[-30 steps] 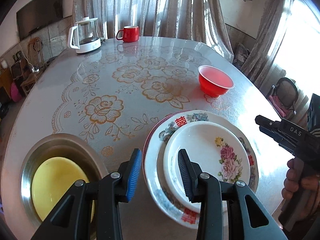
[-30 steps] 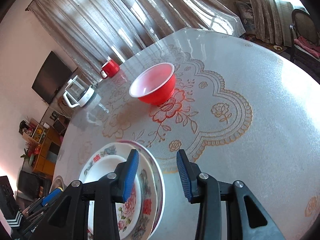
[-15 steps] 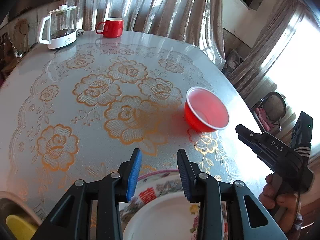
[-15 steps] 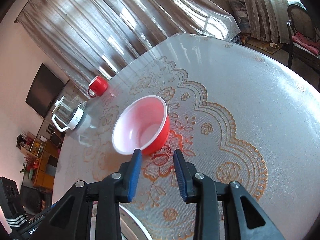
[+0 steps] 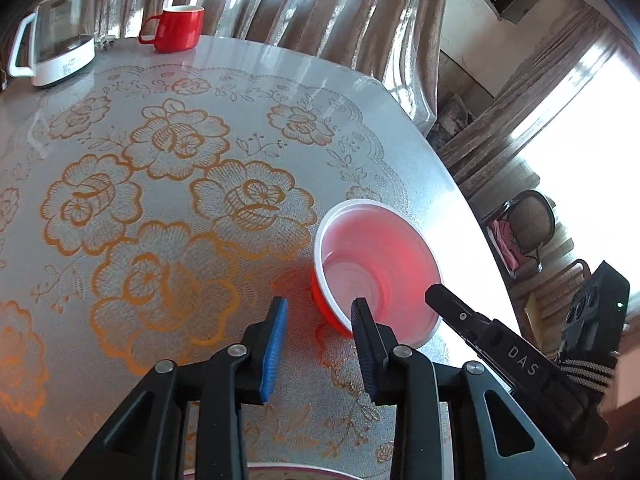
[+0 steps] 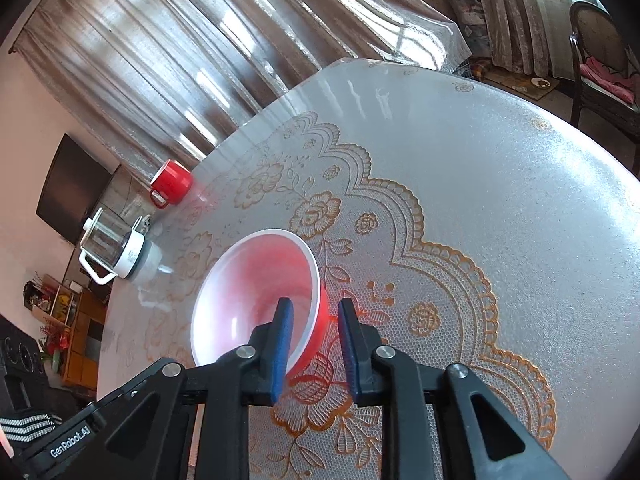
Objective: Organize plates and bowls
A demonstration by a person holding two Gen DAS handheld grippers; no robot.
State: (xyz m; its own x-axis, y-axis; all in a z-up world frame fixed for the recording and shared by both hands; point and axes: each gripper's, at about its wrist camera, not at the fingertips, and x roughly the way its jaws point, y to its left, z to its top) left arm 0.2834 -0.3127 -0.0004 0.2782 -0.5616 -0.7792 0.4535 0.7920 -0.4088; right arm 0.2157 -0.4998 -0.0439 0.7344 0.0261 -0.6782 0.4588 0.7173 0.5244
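Note:
A red plastic bowl [image 5: 376, 268] with a pale inside stands upright on the flowered tablecloth, near the table's right edge. My left gripper [image 5: 319, 314] straddles its near-left wall, one finger outside and the other over the rim. The jaws are closing, with a gap still showing beside the wall. My right gripper [image 6: 315, 312] straddles the bowl [image 6: 256, 288] from the other side, its left finger inside and its right finger outside. It is also closing, and the pads are not pressing. A plate rim [image 5: 280, 474] peeks in at the bottom edge of the left wrist view.
A red mug [image 5: 178, 28] and a glass kettle [image 5: 52, 36] stand at the far edge of the table [image 5: 120, 320], in front of the curtains. A chair [image 5: 528, 232] with pink cloth stands beyond the table's right edge.
Both grippers have moved forward from the stacked plates to the red bowl. Both pairs of jaws have narrowed, and each now has the bowl's wall between its fingers.

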